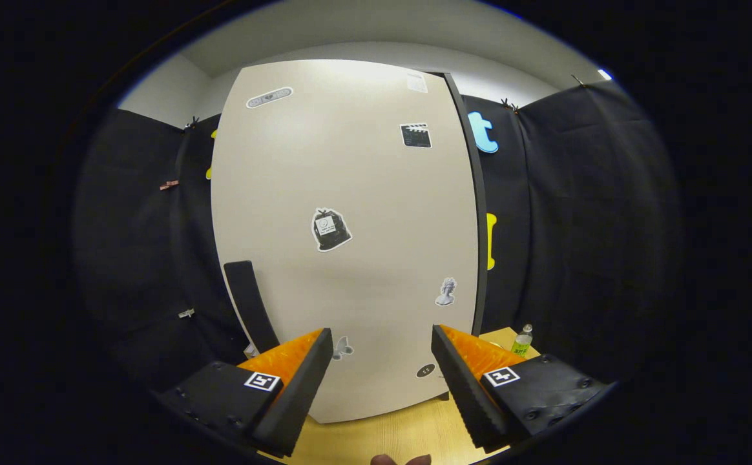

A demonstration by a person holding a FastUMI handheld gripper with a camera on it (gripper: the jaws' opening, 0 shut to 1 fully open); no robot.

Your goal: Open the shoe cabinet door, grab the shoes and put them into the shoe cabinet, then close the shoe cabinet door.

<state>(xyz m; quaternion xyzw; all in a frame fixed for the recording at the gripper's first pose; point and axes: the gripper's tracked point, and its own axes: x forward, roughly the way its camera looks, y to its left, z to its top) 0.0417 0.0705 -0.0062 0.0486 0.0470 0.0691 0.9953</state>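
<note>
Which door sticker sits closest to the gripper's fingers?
The small pale sticker beside the left finger of the open gripper, low on the cabinet door; the bin-bag sticker sits higher.

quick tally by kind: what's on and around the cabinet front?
Cabinet door: 1
Dark handle: 1
Stickers, e.g.: 7
Bottle: 1
Gripper, fingers apart, holding nothing: 1
Total: 11

The cabinet door (350, 245) hides the cabinet's inside; the gripper (382, 339), fingers spread and empty, covers its lower corners. Sticker (331, 229) print and the bottle (522, 340) label, lower right, are too small to read.
</note>
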